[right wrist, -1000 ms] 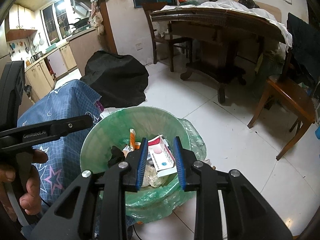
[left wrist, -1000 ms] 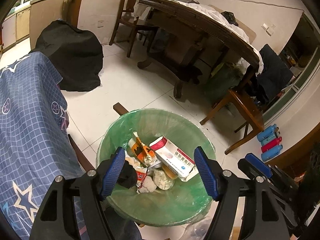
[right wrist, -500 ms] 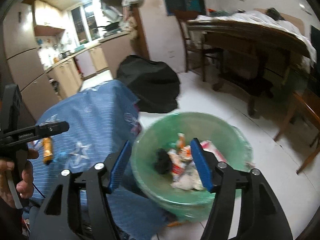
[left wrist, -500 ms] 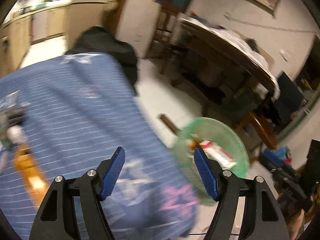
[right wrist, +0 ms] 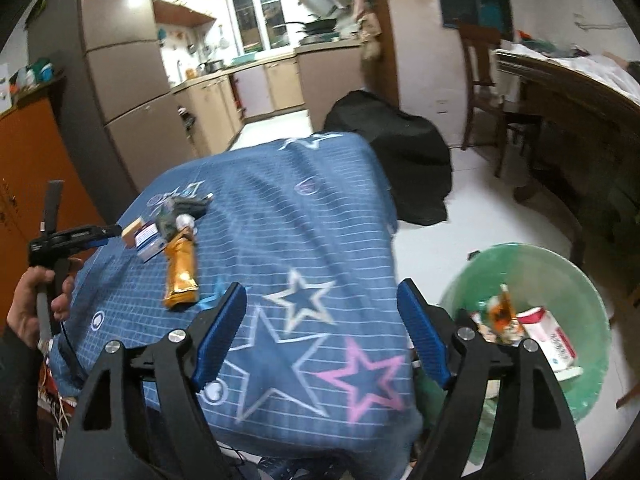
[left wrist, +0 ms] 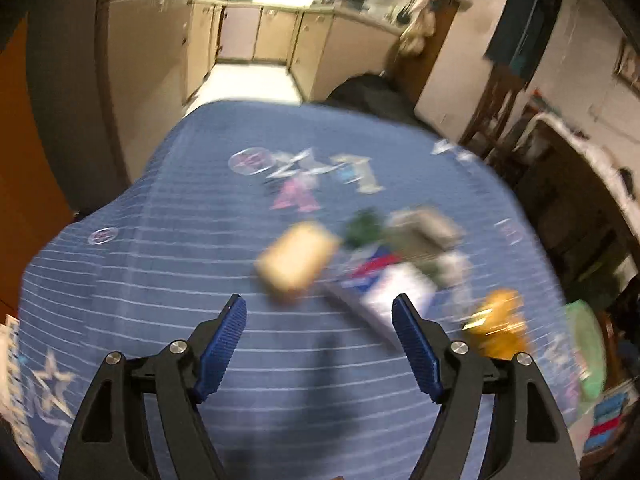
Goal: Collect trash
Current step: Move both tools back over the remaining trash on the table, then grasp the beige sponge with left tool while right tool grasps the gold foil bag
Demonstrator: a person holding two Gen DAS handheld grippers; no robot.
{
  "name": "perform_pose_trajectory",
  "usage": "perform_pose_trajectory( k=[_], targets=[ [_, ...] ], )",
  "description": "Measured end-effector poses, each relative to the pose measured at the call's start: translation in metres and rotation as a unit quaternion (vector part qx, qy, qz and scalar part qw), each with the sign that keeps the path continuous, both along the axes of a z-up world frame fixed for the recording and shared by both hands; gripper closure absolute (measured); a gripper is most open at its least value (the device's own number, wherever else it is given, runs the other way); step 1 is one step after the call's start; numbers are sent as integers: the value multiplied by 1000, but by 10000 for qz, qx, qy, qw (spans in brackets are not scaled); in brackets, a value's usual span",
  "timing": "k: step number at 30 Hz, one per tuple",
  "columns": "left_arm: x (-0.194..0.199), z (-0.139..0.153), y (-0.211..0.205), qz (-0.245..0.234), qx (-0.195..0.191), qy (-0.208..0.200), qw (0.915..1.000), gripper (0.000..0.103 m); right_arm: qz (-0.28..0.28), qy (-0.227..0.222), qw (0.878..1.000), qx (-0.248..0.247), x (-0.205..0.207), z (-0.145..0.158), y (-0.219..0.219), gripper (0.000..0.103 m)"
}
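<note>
Trash lies in a heap on the table's blue star-print cloth (left wrist: 168, 264): a tan block (left wrist: 296, 260), a white and blue box (left wrist: 384, 284), an orange wrapper (left wrist: 498, 316) and grey-green scraps (left wrist: 424, 228), all blurred. My left gripper (left wrist: 318, 346) hovers above the cloth just short of the box, its jaws opening, nothing between them. In the right wrist view the orange wrapper (right wrist: 182, 270), the box (right wrist: 149, 242) and the left gripper (right wrist: 74, 236) in a hand show at the left. My right gripper (right wrist: 322, 330) is over the cloth's near corner, its jaws opening and empty. The green-lined bin (right wrist: 560, 280) holds trash.
The bin stands on the white floor right of the table. A black covered heap (right wrist: 394, 156) sits on the floor behind. A wooden dining table (right wrist: 576, 92) and chair (right wrist: 484, 80) stand at the right. Kitchen cabinets (right wrist: 256, 84) lie beyond.
Both grippers swung left from over the bin to over the blue cloth. The right gripper's jaws went from nearly shut to wide. The trash heap on the table came into the left view.
</note>
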State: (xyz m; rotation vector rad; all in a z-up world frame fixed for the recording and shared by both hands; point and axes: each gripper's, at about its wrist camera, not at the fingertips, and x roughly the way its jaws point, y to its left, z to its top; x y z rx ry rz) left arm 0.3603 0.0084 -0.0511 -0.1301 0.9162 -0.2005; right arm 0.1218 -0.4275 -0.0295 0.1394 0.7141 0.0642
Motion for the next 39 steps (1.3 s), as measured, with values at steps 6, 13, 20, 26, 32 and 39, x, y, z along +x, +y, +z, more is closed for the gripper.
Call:
perform_pose_trajectory(
  k=[6,13,20,26,32,39],
  targets=[
    [13,-25,29,-325,134,164,9992,28,174,177,9997,-2,17,-8,29,28],
    [28,-19,9,-757,468,-124,9960,33,509,184,9985,-71,44,-7,68,28],
    [42,-19,-9,-916,564,-301,9937,49,1059,247,9940,-129,70,-15,112,28],
    [51,-25,-24,-844,579,-364,9941,60,1376,546,9889,123,96,-33,133,28],
    [57,-27,-26,-791,458,-357,9952,64,1651,816,9829,52,111,-51,162,28],
    [56,-28,-31,-734,631,-381,9946,66,1690,1078,9785,-480,121,-71,186,56]
  ],
)
